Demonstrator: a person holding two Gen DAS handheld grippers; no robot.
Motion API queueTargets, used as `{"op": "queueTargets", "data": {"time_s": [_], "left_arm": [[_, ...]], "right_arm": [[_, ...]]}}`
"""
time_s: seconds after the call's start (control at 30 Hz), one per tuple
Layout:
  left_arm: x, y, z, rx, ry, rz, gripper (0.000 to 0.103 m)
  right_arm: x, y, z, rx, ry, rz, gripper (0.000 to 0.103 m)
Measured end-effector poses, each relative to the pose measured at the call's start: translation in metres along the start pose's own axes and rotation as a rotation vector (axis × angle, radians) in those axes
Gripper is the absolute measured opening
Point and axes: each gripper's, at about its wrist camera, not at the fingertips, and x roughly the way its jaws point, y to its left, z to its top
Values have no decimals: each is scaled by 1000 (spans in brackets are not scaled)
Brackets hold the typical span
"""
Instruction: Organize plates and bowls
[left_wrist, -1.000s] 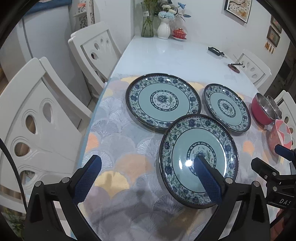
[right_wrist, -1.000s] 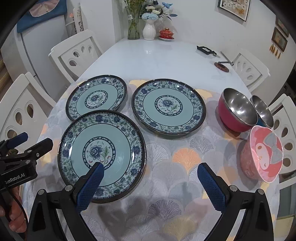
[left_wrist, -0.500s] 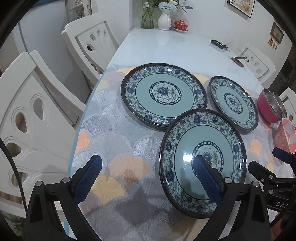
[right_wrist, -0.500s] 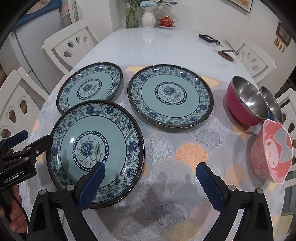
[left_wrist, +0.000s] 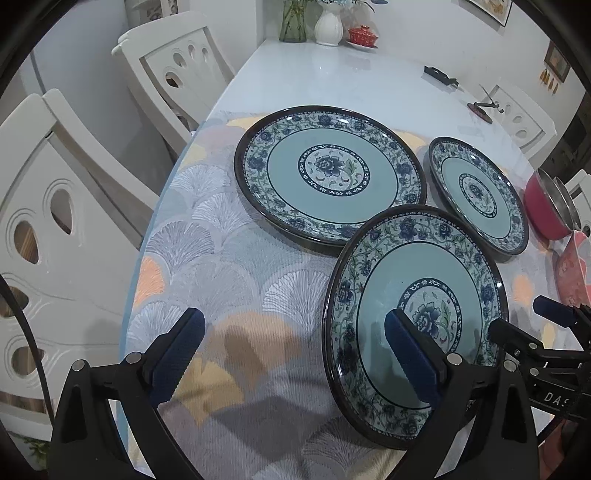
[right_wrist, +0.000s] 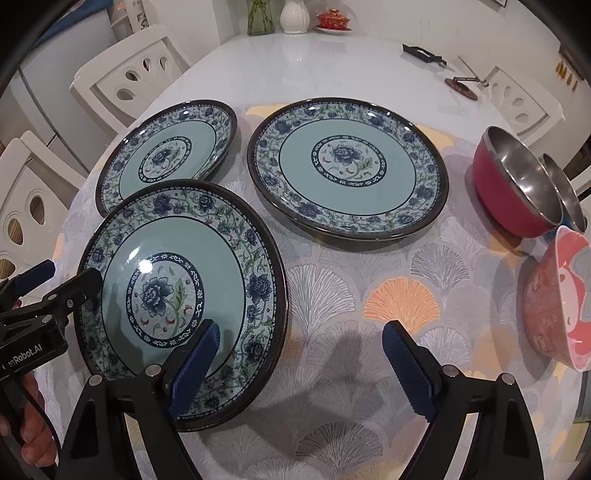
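Observation:
Three blue floral plates lie on the patterned tablecloth. The near plate sits between my two grippers. The far-left plate and the far-right plate lie behind it. My left gripper is open, its right finger over the near plate's left part. My right gripper is open, its left finger over that plate's right part. A red steel bowl, a second steel bowl and a pink bowl stand at the right.
White chairs stand along the table's left side and another at the far right. At the table's far end are a vase, a red lidded dish and small dark items.
Both grippers have moved forward and lower toward the near plate, which now looks larger. The plates and bowls have not moved. Both grippers stay open.

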Motion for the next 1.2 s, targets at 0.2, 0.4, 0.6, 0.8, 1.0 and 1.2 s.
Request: {"op": "queueTargets", "data": {"time_s": [0.2, 0.4, 0.6, 0.8, 1.0, 1.2], "left_arm": [[7, 0, 1, 0, 16, -15, 90], [13, -2, 1, 0, 28, -52, 76], [14, -9, 3, 17, 35, -148, 42], [15, -13, -1, 2, 58, -221, 25], [5, -8, -8, -66, 62, -264, 25], [-36, -9, -17, -68, 18, -274, 25]], "right_arm": [[7, 0, 4, 2, 3, -5, 77], [14, 0, 6, 20, 21, 27, 66], [16, 2, 10, 31, 21, 85, 63], [14, 8, 13, 10, 29, 172, 45], [7, 8, 10, 36, 36, 204, 43], [-32, 10, 3, 25, -7, 204, 43]]}}
